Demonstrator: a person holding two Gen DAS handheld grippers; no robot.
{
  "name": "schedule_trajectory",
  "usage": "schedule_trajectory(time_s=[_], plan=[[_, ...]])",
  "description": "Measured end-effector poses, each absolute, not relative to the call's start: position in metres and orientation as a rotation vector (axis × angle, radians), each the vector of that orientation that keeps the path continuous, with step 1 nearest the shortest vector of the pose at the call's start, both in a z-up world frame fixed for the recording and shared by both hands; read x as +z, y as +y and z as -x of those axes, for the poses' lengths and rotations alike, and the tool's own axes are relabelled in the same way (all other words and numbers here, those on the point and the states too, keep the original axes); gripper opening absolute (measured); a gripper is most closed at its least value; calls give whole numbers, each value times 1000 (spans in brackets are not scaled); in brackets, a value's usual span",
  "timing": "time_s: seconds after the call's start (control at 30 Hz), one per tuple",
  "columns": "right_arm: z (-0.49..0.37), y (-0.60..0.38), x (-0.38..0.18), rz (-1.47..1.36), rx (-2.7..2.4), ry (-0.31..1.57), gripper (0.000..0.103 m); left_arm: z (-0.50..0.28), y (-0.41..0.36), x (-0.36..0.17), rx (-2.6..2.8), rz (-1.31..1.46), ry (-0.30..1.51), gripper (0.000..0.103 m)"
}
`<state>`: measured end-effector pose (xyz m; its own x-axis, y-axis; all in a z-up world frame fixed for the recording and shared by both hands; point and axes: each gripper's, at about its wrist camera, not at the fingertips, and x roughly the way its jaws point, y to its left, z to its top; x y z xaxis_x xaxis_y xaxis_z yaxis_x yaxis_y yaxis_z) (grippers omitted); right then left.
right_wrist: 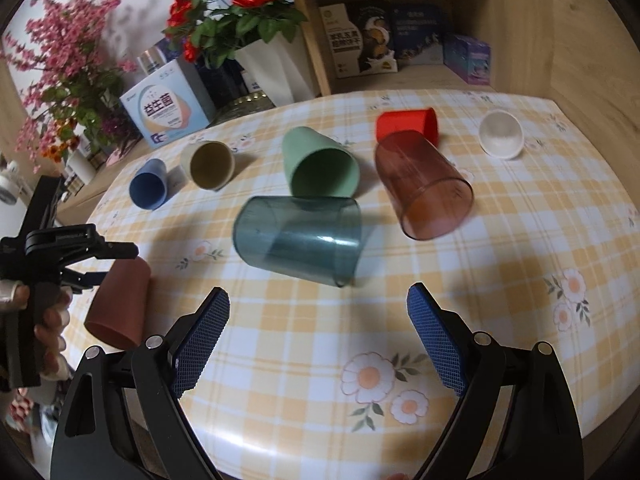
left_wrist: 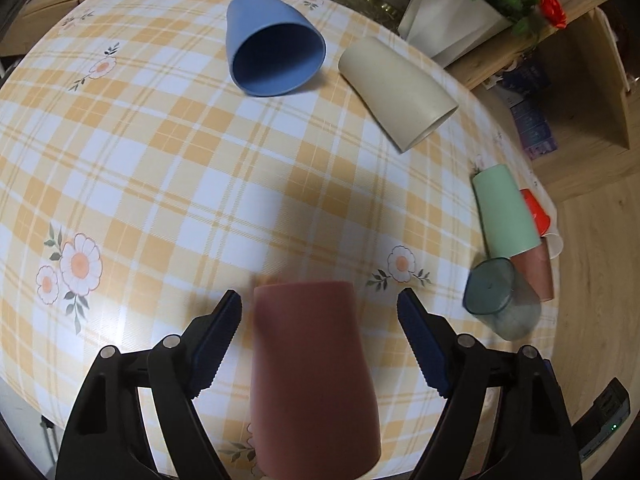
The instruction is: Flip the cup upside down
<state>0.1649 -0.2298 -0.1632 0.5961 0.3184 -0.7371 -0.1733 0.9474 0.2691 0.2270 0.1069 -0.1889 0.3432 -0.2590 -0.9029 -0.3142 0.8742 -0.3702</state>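
Note:
A dull-red opaque cup [left_wrist: 312,376] stands upside down on the checked tablecloth, between the open fingers of my left gripper [left_wrist: 320,312], which do not touch it. The right wrist view shows the same cup [right_wrist: 118,304] at the left table edge under the left gripper [right_wrist: 120,262]. My right gripper [right_wrist: 318,300] is open and empty, a little short of a clear teal cup [right_wrist: 300,238] lying on its side.
Several cups lie on their sides: blue [left_wrist: 272,40], beige [left_wrist: 396,92], mint green [right_wrist: 316,164], clear brown [right_wrist: 424,188], red [right_wrist: 408,124], white [right_wrist: 502,134]. A white flower pot [right_wrist: 276,68], boxes [right_wrist: 168,104] and a wooden shelf [right_wrist: 400,20] stand behind the table.

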Motion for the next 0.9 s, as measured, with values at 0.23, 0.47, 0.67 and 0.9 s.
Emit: schedule_trajectory(time_s=[0.23, 0.47, 0.67, 0.9], plan=[[-165, -232, -169, -194, 290, 900, 87, -229, 104, -203, 67, 502, 1290, 67], [-162, -229, -168, -180, 294, 916, 87, -215, 101, -194, 19, 485, 1228, 55], [-158, -235, -163, -196, 285, 899, 87, -169, 108, -161, -13, 414, 1086, 54], [-155, -232, -162, -202, 292, 904, 87, -128, 123, -129, 50, 346, 939, 54]])
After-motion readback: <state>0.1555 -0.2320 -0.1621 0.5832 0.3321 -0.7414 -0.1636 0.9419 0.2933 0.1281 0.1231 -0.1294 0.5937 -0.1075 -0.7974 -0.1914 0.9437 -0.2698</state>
